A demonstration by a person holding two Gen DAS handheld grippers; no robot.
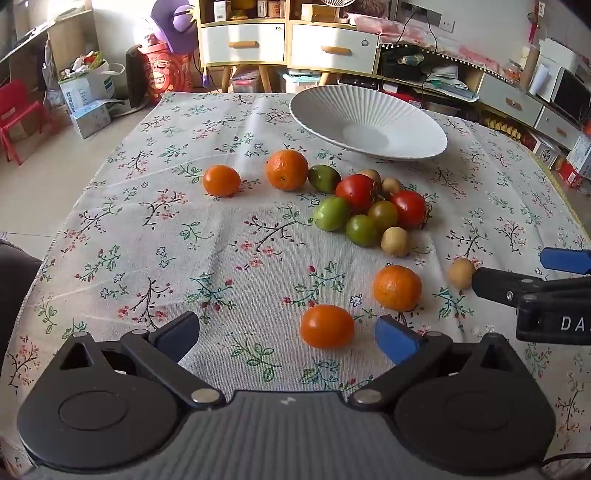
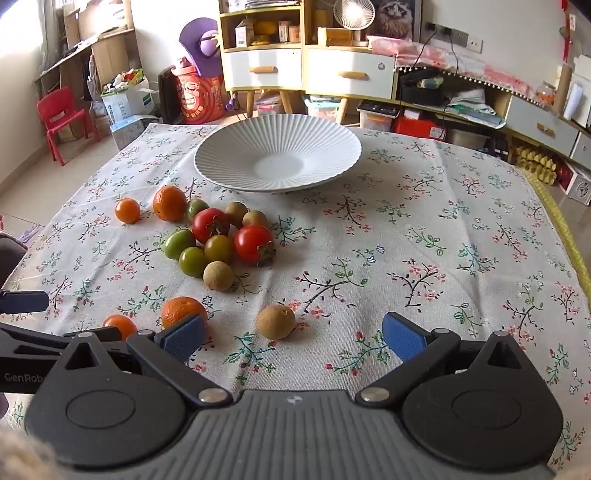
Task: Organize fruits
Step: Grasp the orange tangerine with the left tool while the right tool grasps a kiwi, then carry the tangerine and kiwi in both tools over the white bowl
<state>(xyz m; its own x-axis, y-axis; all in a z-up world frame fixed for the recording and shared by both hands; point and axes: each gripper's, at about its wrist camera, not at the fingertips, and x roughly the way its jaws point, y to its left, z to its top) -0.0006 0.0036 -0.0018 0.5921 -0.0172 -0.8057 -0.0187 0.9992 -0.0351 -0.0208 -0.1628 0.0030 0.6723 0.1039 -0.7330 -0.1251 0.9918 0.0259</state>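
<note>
Both hand-held grippers, left (image 1: 286, 334) and right (image 2: 293, 338), gape unladen; clustered fruits (image 2: 218, 240) lie before the plate (image 2: 277, 153).

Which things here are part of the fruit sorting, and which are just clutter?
Job:
- white ribbed plate, empty
- fruit cluster on the cloth
- orange tomato between the open left gripper fingers
- brown longan ahead of the open right gripper

Lying about:
- red chair
- drawer cabinet
- fan
</note>
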